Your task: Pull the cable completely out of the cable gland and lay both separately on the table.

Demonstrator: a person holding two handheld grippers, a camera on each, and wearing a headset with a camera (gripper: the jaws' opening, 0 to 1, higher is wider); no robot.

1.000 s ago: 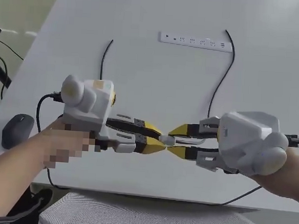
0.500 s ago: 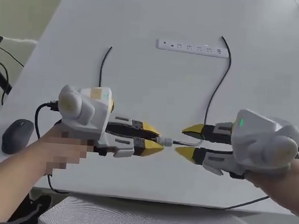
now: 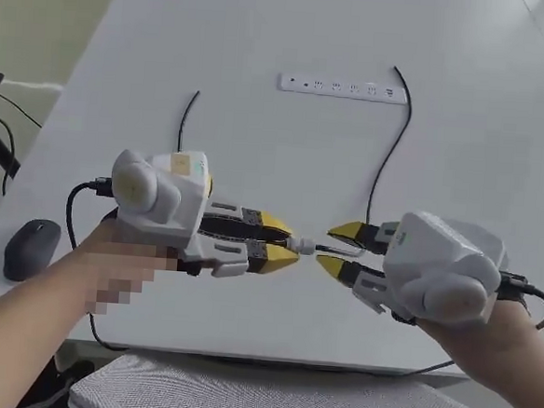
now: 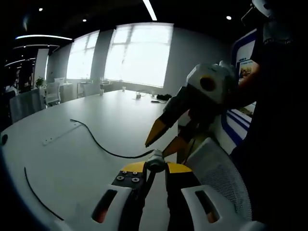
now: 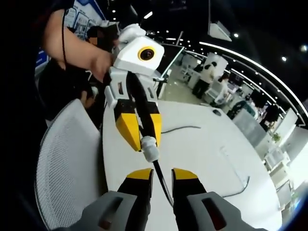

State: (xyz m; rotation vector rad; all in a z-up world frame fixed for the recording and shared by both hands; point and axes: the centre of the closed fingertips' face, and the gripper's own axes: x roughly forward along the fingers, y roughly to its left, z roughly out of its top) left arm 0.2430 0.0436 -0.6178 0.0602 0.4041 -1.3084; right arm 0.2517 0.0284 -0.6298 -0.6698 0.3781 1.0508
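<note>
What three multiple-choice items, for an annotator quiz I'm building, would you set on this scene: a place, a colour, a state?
1. Where does the power strip lie? A on the table, beyond both hand-held grippers; B on a shelf; C on the floor.
2. What colour are the hand-held grippers' fingertips? A blue; B yellow; C red.
3. What is the left hand-held gripper doing? A hanging open; B lying on the table; C clamping the cable gland.
Key: A, it lies on the far tabletop; B, every tip shows yellow; C, the gland sits pinched between its tips.
</note>
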